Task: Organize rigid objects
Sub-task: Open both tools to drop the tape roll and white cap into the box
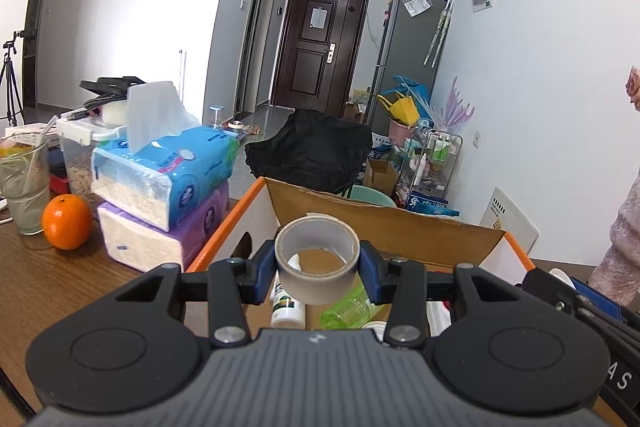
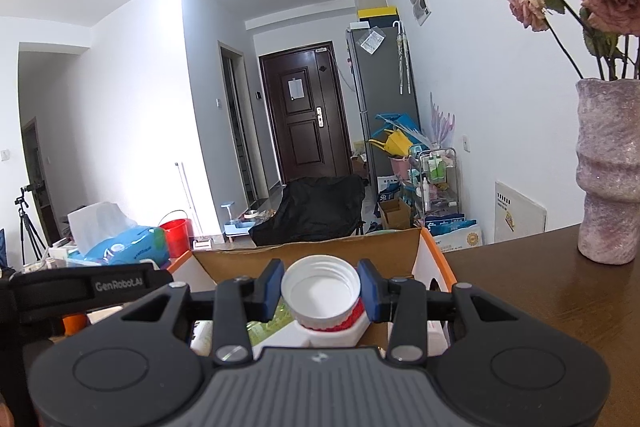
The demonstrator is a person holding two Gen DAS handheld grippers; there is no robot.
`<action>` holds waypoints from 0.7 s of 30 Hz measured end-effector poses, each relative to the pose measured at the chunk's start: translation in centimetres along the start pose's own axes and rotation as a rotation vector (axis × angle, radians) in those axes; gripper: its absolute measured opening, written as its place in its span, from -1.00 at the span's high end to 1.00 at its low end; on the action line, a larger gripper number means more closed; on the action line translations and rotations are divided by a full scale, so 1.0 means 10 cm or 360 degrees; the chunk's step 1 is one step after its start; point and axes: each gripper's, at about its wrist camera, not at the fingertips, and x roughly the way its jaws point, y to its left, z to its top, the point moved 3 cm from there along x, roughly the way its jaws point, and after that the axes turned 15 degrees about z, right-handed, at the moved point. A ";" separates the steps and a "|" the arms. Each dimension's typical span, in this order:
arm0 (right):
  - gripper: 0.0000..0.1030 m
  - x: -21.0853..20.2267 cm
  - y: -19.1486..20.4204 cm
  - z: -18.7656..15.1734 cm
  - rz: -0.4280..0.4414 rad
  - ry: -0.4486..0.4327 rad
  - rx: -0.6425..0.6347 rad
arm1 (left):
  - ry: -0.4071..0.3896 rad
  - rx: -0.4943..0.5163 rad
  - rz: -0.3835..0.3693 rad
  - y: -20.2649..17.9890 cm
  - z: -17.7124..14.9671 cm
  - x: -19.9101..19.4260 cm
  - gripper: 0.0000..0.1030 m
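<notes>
My left gripper (image 1: 317, 267) is shut on a grey roll of tape (image 1: 318, 277) and holds it above an open cardboard box (image 1: 384, 223) with orange edges. Inside the box lie a white bottle (image 1: 286, 305) and a green bottle (image 1: 350, 311). My right gripper (image 2: 319, 289) is shut on a white screw cap (image 2: 320, 293), open side up, over the same box (image 2: 312, 255). A white container with red contents (image 2: 332, 329) lies just under the cap. The left gripper's black body (image 2: 80, 287) shows at the left of the right wrist view.
On the brown table stand two stacked tissue packs (image 1: 160, 187), an orange (image 1: 66, 223), a glass with a straw (image 1: 24, 183) and a clear food container (image 1: 80, 155). A pink vase of dried roses (image 2: 610, 171) stands at the right. A black chair (image 1: 308, 151) is behind the box.
</notes>
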 end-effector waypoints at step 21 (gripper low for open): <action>0.24 0.43 -0.19 0.04 -0.0021 0.0092 0.0004 | 0.0037 0.0135 0.0075 -0.18 -0.06 0.41 0.13</action>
